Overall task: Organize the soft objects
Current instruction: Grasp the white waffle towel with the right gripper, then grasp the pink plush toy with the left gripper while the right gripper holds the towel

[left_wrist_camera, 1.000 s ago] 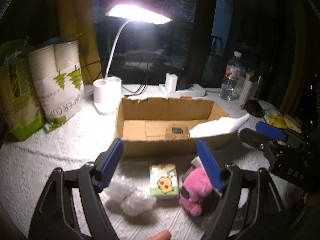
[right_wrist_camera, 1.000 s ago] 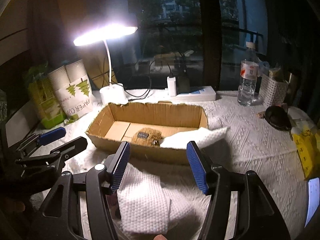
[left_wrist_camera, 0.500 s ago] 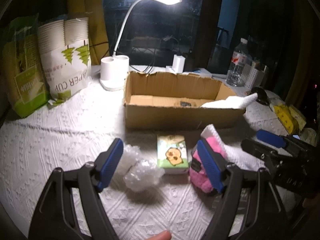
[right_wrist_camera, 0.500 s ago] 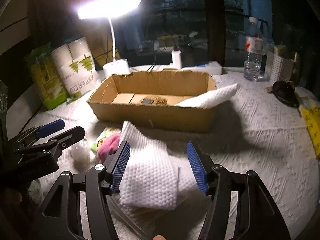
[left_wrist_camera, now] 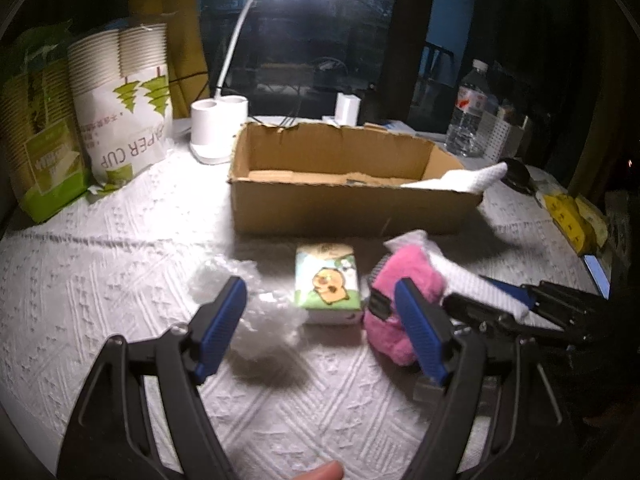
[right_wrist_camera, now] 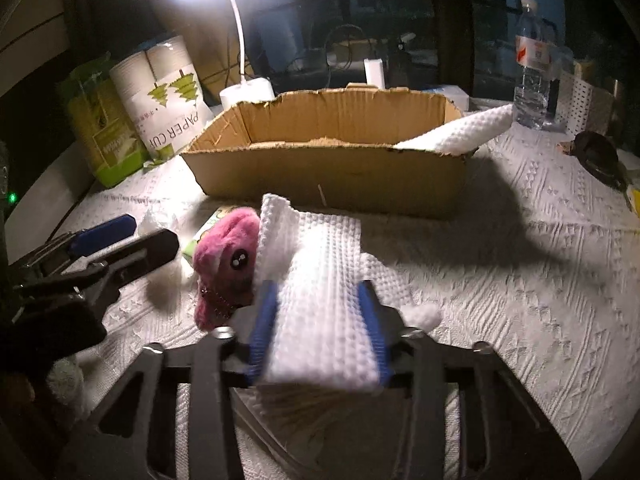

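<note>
Right tongs (right_wrist_camera: 318, 322) have just been closing and now pinch the folded white waffle-weave cloth (right_wrist_camera: 320, 280) lying on the table by the pink plush toy (right_wrist_camera: 226, 258), in front of the brown cardboard box (right_wrist_camera: 328, 172). Left tongs (left_wrist_camera: 316, 320) hang wide open, empty, over crinkled clear plastic wrap (left_wrist_camera: 264, 316).

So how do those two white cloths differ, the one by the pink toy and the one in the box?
The near cloth lies folded on the table beside the pink toy, and the right tool has just been closing onto it, pads pressing its sides. The far cloth sits in the box, one end poking over the rim, with no tool near it. Both are white with a waffle texture.
</note>
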